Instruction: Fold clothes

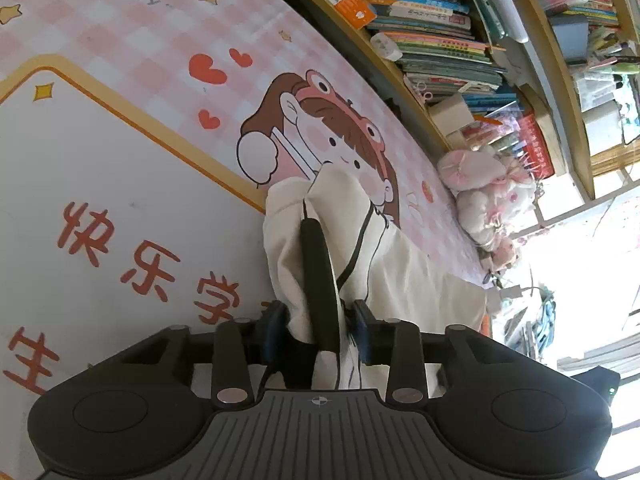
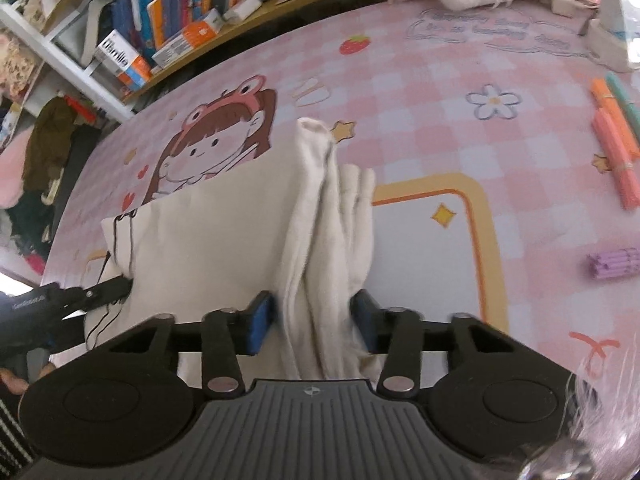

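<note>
A cream garment (image 1: 404,284) with thin black line print lies on the pink checked table mat (image 1: 132,40). In the left wrist view a bunched fold of it, with a black band (image 1: 320,280) running along it, fills the gap between the blue pads of my left gripper (image 1: 320,324), which is shut on it. In the right wrist view the garment (image 2: 208,232) spreads flat to the left. A gathered, ribbed sleeve-like part (image 2: 328,208) rises between the pads of my right gripper (image 2: 314,316), shut on it. The left gripper (image 2: 116,286) shows at the garment's left corner.
Bookshelves (image 1: 424,20) packed with books line the table's far edge, and pink-white plush toys (image 1: 484,192) sit in the corner. Bundles of orange and pink markers (image 2: 616,148) and purple ones (image 2: 614,262) lie on the mat (image 2: 440,80) to the right. A hand (image 2: 12,380) is at lower left.
</note>
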A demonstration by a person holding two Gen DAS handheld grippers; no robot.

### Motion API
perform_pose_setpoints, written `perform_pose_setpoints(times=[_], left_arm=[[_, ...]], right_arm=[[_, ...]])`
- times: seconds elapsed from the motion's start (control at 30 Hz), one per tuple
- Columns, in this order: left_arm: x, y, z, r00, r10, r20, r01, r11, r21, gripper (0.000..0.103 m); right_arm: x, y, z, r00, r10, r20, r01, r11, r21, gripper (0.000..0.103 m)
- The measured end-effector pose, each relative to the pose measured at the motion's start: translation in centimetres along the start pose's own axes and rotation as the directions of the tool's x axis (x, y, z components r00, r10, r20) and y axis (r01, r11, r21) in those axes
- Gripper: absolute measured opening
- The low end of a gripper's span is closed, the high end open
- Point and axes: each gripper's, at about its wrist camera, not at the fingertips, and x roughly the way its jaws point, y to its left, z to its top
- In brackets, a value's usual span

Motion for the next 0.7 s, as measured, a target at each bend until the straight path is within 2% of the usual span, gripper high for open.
perform_pose_setpoints(times=[0.07,0.17,0.47,0.7], left_arm=[[0.2,-0.3,-0.1,1.000,0.008,-0.001,-0.008,1.000,0.016,0.019],[-0.5,-0.8,-0.3,1.000,-0.005,0.017,0.005,1.000,0.024,0.014],[-2.7,-2.6,-0.1,0.995,-0.060,0.073,0.057,0.997,0.043,0.013],[-3.3,-3.5,0.9,0.992,-0.075,0.097,0.071,0.996,0.050,0.013]], right_arm=[[0.1,-0.1,0.0,1.000,0.022,-0.003,-0.022,1.000,0.015,0.023],[-0.5,0.0,-0.1,0.999,0.031,0.019,-0.031,0.999,0.017,0.019],[-3.2,1.0,0.5,0.995,0.071,0.074,-0.070,0.997,-0.016,0.018],[-4.5,1.8,1.8,0.988,0.101,0.113,-0.099,0.995,-0.027,0.018]])
